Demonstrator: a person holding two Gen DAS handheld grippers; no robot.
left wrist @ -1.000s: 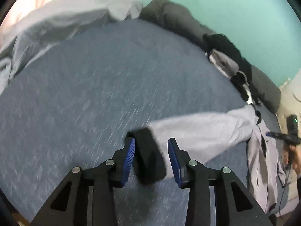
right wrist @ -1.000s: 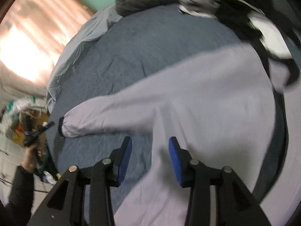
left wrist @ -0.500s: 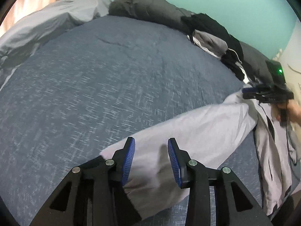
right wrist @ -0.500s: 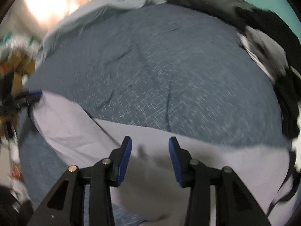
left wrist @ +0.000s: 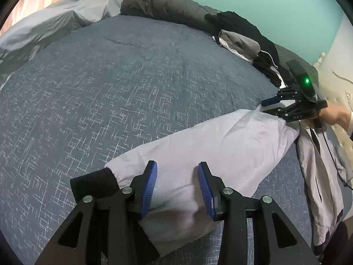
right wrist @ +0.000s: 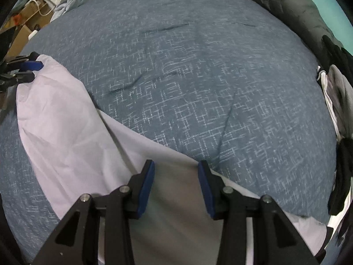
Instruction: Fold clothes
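Blue-grey bedding (left wrist: pixel 123 92) fills both views. Nearest, the left gripper (left wrist: pixel 177 187) stands with jaws spread over the pale jacket sleeve (left wrist: pixel 211 141), its black cuff (left wrist: pixel 92 185) at about eight o'clock of the pads — nothing pinched. At two o'clock the right gripper (left wrist: pixel 270 107), also spread, hovers at the shoulder end. Beyond, at one o'clock, a clothes pile (left wrist: pixel 240 37). Risk: closing on one slippery layer, so the sleeve slides and the fold skews.

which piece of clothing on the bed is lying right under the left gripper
The pale lilac jacket, its black-cuffed sleeve under the left gripper. The other clothes are heaped along the bed's far edge.
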